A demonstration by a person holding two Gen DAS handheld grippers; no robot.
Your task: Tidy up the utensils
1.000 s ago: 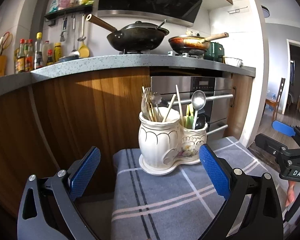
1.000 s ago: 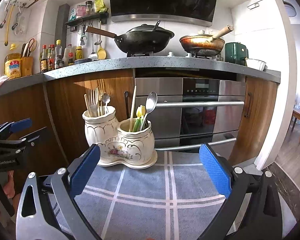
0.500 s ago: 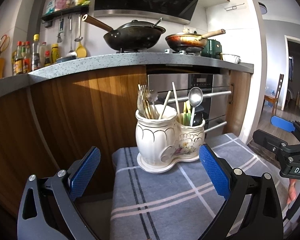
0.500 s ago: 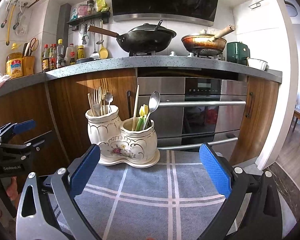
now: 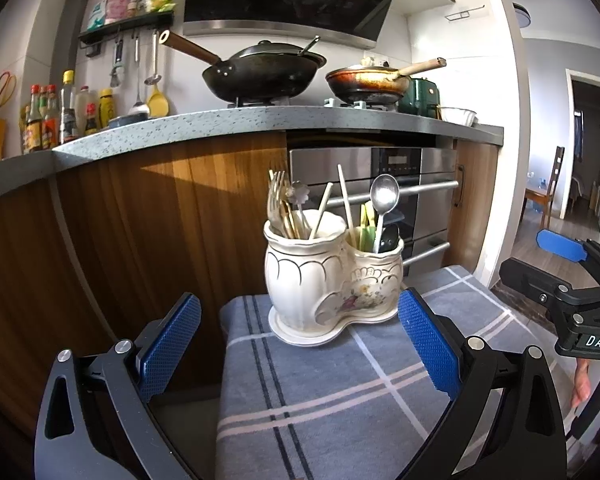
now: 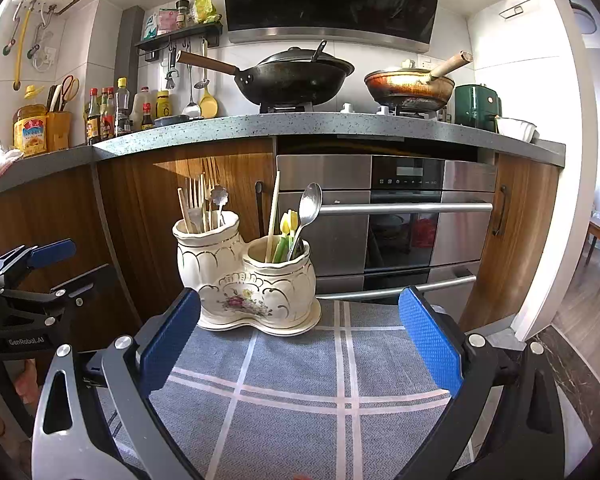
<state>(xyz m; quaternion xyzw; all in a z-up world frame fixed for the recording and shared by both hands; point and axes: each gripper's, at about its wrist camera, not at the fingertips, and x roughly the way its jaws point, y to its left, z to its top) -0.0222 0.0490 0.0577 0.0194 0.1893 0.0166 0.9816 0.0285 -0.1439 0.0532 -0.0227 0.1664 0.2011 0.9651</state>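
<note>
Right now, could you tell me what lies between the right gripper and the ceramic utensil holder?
Only bare plaid cloth lies between the right gripper and the ceramic utensil holder, as the right wrist view shows.

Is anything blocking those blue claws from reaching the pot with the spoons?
Nothing visible does. Only bare checked cloth lies between the open right gripper and the utensil holder; the left gripper is likewise unobstructed.

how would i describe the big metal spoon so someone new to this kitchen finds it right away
Start at the steel oven under the counter; in front of it a plaid cloth carries a white double holder. The spoon stands in the shorter pot nearest the oven, bowl up. It is the only silver piece there, beside a pale chopstick and yellow-green handles.
</note>
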